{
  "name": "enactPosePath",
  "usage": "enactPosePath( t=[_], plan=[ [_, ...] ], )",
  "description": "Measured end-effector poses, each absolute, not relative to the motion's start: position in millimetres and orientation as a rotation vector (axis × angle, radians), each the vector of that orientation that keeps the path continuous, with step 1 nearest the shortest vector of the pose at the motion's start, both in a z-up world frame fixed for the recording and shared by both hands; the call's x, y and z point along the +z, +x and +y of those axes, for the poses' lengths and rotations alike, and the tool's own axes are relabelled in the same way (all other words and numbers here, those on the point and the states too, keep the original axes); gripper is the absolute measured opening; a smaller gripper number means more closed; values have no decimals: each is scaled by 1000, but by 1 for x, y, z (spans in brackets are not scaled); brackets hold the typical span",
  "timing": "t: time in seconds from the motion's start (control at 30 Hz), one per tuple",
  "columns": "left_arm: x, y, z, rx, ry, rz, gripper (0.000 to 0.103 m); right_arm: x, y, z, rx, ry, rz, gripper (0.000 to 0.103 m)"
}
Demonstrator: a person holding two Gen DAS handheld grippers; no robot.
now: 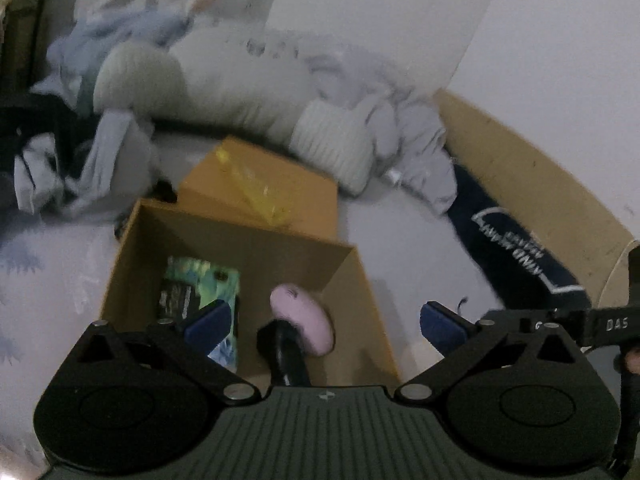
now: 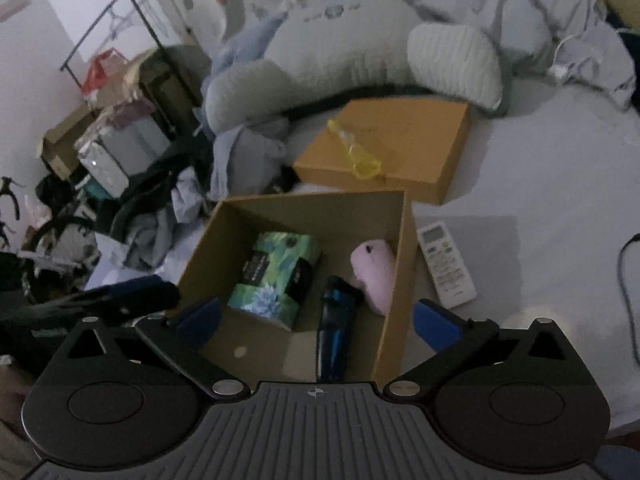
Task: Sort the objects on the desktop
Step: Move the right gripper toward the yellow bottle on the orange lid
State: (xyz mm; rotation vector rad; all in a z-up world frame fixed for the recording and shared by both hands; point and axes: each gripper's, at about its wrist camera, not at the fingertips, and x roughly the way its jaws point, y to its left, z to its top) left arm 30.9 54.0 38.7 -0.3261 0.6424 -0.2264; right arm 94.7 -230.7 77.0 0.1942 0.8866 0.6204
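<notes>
An open cardboard box (image 2: 256,356) (image 1: 352,276) sits on the bed. Inside lie a green floral pack (image 2: 276,276) (image 1: 196,284), a pink computer mouse (image 2: 374,274) (image 1: 304,320) and a dark blue-black device (image 2: 334,328) (image 1: 286,354). My right gripper (image 2: 316,322) hovers above the box's near side, open, with nothing between its blue pads. My left gripper (image 1: 326,326) also hangs open and empty above the box. In the right wrist view the left gripper's blue finger (image 2: 132,292) shows at the left. A white remote control (image 2: 446,264) lies on the sheet right of the box.
The box lid (image 2: 400,148) (image 1: 260,184) lies behind the box with a yellow transparent object (image 2: 356,152) on it. Pillows (image 2: 456,60) and rumpled bedding lie beyond. Clothes and clutter (image 2: 120,184) pile at the left. A dark cable (image 2: 624,272) lies at the right edge.
</notes>
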Motion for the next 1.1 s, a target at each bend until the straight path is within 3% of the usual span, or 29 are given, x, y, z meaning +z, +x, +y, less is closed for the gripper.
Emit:
enactPosePath(
  t=[0.53, 0.77, 1.1],
  plan=[
    [27, -20, 59, -146, -230, 432, 103, 63, 43, -268, 538, 18, 602, 103],
    [17, -10, 55, -97, -211, 505, 103, 40, 59, -280, 502, 122, 662, 103],
    [31, 25, 60, -105, -287, 530, 103, 71, 95, -259, 558, 90, 685, 103]
  ],
)
